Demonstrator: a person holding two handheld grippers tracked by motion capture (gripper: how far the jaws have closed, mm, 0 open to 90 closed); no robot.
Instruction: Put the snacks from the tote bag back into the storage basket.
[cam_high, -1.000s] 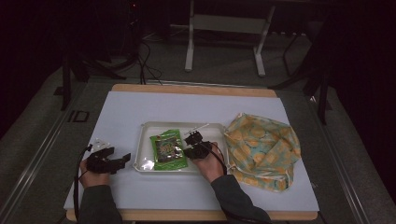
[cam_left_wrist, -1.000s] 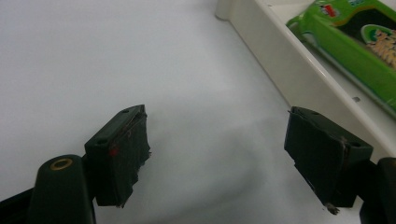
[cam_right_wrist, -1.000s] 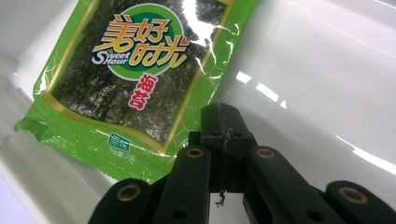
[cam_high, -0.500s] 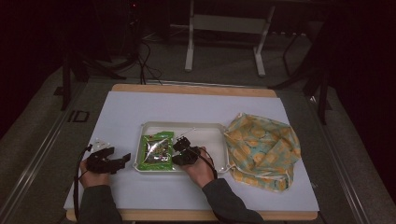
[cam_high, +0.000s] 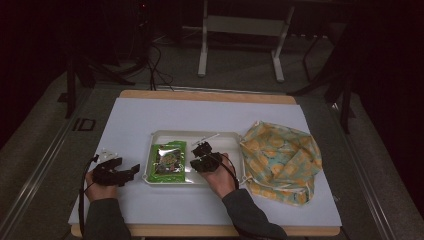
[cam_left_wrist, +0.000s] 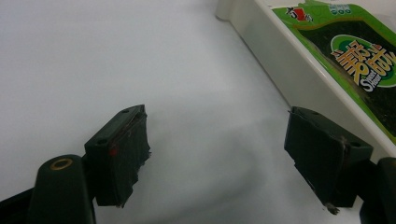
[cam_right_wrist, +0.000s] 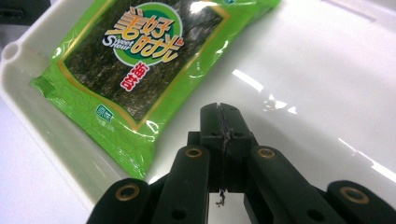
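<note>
glossy green foil packet (cam_right_wrist: 135, 70), shiny white plastic tray (cam_right_wrist: 327, 74), patterned cloth bag (cam_high: 280, 160)

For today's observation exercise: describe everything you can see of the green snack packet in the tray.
The green snack packet is a flat, glossy plastic pouch with a dark window, a round logo and orange and red lettering. It lies face up in the left part of the white tray, near the left wall. The shut right tool sits beside it, apart.

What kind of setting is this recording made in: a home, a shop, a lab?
Probably a lab or studio set up for recording, not a home. A white-covered table stands alone in a dark room, cables trail over the floor behind it, and a bare metal stand sits beyond. On the table: a tray, a snack packet, a cloth.
</note>
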